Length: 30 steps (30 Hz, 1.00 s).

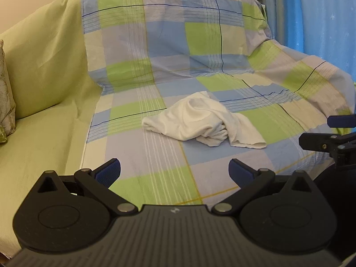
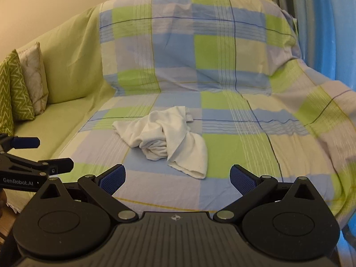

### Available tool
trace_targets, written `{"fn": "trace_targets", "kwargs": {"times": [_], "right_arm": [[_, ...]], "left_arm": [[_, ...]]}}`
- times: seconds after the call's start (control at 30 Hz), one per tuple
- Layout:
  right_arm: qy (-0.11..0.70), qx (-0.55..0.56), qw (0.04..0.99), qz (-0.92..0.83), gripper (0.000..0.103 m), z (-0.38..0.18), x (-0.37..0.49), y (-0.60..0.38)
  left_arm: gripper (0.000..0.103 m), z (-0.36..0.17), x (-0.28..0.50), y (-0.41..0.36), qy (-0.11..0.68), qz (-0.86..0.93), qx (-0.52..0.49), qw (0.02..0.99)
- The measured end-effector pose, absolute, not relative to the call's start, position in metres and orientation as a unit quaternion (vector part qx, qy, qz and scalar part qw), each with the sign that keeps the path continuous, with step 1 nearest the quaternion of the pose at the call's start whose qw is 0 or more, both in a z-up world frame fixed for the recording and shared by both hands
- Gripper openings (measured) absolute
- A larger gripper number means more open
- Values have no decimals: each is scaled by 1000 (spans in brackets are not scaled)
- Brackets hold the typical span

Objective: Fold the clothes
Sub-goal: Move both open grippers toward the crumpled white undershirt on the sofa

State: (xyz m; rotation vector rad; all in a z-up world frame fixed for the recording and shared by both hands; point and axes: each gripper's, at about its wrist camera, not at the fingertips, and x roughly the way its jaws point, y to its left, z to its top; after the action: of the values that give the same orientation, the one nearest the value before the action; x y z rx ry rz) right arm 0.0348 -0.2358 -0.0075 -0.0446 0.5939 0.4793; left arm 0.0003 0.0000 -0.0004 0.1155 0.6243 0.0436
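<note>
While both of my tools hang short of the sofa [image 2: 66, 71], the white garment [image 1: 201, 122] lies crumpled in a heap on the checked sheet [image 1: 160, 44] over the seat, near its front edge; my left tool [image 1: 174, 173] has its blue pads spread wide apart and grips nothing; my right tool [image 2: 177, 179] is likewise spread wide with nothing between its pads, the garment just ahead of it; two cushions [image 2: 22, 89] lean at the sofa's far left end; a blue curtain [image 1: 322, 22] hangs to the right.
</note>
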Motion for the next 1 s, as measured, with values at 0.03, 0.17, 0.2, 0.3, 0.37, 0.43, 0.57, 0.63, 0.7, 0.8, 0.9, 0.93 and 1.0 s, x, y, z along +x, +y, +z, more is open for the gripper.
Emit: {"fn": "trace_targets", "kwargs": {"times": [0.03, 0.17, 0.2, 0.3, 0.37, 0.43, 0.57, 0.63, 0.7, 0.8, 0.9, 0.93, 1.0], "right_arm": [[299, -14, 925, 233, 103, -10, 36, -236], [334, 6, 914, 232, 103, -20, 40, -233], [339, 3, 912, 232, 103, -22, 45, -231], [355, 6, 906, 232, 103, -29, 58, -229], [361, 8, 903, 231, 103, -35, 64, -228], [359, 11, 905, 230, 103, -45, 66, -227], [357, 22, 906, 228, 103, -48, 68, -230], [359, 27, 906, 223, 103, -44, 68, -232], [359, 22, 907, 219, 103, -44, 68, -229], [359, 15, 908, 215, 103, -43, 68, -225], [362, 19, 906, 217, 103, -44, 68, -223], [363, 20, 906, 217, 103, -44, 68, -222], [364, 23, 905, 219, 103, -44, 68, -221]], "left_arm": [[102, -1, 1, 0, 309, 22, 54, 949], [102, -11, 6, 0, 319, 25, 54, 946], [102, -15, 9, 2, 322, 26, 56, 945], [102, -30, 15, 12, 327, 23, 46, 944], [102, -38, 17, 17, 327, 21, 35, 944], [102, -39, 18, 17, 327, 21, 27, 944], [102, -42, 21, 17, 327, 22, 12, 945], [102, -43, 22, 18, 326, 22, 5, 945], [102, -43, 22, 17, 325, 17, -2, 946], [102, -44, 22, 16, 324, 21, 4, 946], [102, -48, 24, 17, 328, 25, 5, 944], [102, -48, 24, 18, 329, 25, 3, 944], [102, -49, 25, 19, 331, 24, -1, 943]]}}
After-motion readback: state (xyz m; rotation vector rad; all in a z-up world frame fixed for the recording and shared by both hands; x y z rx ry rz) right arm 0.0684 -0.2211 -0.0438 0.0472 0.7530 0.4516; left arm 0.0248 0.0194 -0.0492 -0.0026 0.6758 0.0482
